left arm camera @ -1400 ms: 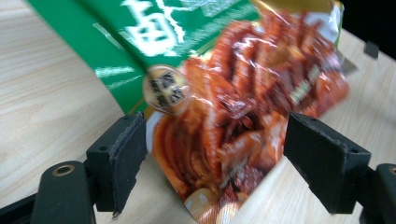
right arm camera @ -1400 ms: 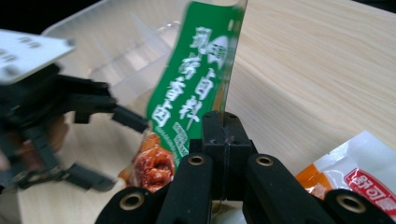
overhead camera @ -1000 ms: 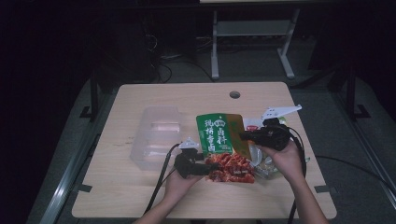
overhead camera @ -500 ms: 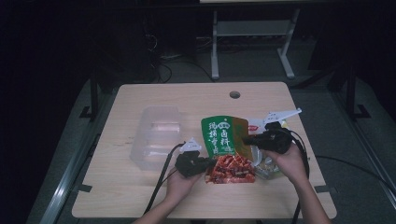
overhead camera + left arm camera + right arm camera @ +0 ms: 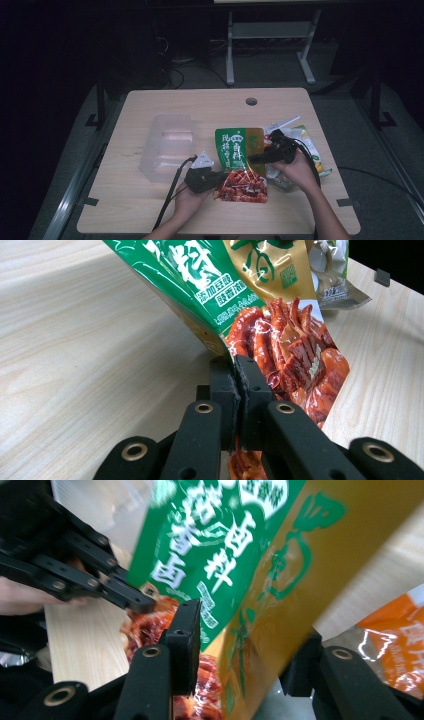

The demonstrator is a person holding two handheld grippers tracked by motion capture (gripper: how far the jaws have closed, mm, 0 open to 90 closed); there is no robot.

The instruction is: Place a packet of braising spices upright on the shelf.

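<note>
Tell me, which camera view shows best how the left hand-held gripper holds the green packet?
The left gripper view: the left hand-held gripper is shut on the green packet edge. The high view shows it small; the right gripper view shows it from the side, gripping the packet's edge.

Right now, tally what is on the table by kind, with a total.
Food packets: 3, namely the green and red packet, the orange packet and the pale packet.
Clear plastic containers: 1.
Hand-held grippers: 2, left gripper and right gripper.
Total: 6.
</note>
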